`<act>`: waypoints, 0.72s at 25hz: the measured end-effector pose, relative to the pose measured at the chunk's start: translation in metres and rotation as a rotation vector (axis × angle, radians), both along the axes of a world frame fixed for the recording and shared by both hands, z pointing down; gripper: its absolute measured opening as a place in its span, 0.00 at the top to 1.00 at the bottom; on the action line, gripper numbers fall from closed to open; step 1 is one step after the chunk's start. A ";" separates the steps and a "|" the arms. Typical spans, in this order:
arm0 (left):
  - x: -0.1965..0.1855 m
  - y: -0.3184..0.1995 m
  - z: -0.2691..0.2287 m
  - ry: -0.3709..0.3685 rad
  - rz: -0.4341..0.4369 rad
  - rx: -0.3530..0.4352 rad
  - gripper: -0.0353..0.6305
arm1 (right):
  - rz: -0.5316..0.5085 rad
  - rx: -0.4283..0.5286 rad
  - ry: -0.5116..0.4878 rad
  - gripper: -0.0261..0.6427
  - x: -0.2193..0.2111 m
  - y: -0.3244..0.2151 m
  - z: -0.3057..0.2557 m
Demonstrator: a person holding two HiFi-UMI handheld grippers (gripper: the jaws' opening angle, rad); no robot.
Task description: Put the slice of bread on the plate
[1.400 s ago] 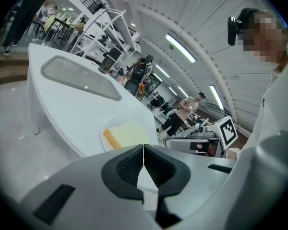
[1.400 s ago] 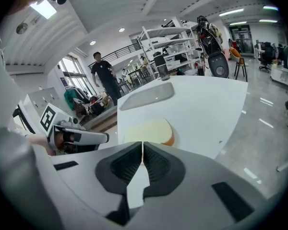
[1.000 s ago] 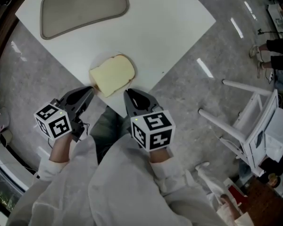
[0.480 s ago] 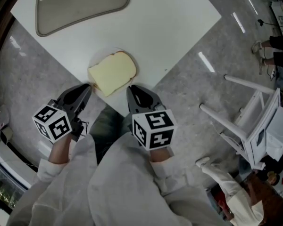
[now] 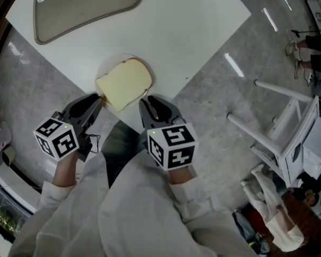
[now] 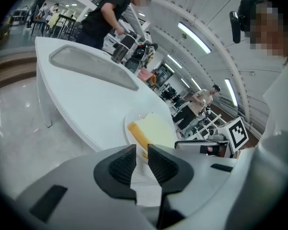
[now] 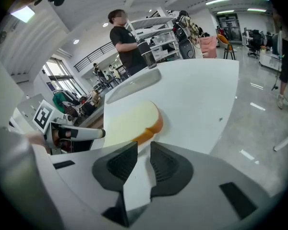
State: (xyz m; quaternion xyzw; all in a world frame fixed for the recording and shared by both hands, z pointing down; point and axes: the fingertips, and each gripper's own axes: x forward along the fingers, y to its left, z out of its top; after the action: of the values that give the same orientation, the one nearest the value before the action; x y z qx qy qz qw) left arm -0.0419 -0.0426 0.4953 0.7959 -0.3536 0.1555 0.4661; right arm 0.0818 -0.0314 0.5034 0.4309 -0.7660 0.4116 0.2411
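Note:
The slice of bread (image 5: 124,83), pale with a brown crust, lies flat on a white plate (image 5: 109,64) at the near corner of the white table (image 5: 192,31). My left gripper (image 5: 99,98) sits at the slice's near-left corner. Its jaws have just been opening and stand a little apart. The crust (image 6: 137,134) shows just beyond the gap, and the pads do not press on it. My right gripper (image 5: 146,101) rests at the slice's near-right edge, open by a narrow gap with nothing in it. The bread (image 7: 132,121) lies just ahead of it.
A grey tray (image 5: 85,4) lies at the table's far side. A white chair (image 5: 283,138) lies tipped over on the grey floor to the right. A person in black (image 6: 108,13) stands beyond the table. The table's edges run close on both sides of the plate.
The left gripper's jaws have parted a little at the bread's corner. The bread stays flat on the plate. The right gripper has hardly moved.

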 end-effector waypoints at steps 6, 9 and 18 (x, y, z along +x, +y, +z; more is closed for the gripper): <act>0.001 -0.002 0.000 -0.008 -0.025 -0.018 0.80 | 0.010 -0.005 0.001 0.84 0.004 -0.002 0.000; 0.001 -0.003 -0.001 -0.006 -0.030 -0.022 0.79 | 0.015 -0.004 0.000 0.83 0.004 -0.004 -0.001; 0.000 -0.005 -0.001 0.011 -0.062 -0.036 0.77 | 0.045 -0.014 -0.021 0.81 0.003 -0.003 -0.001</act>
State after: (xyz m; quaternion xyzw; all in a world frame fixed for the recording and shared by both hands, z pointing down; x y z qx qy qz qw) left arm -0.0422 -0.0471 0.4941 0.7769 -0.3728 0.1428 0.4869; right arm 0.0850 -0.0349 0.5025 0.4419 -0.7559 0.4266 0.2269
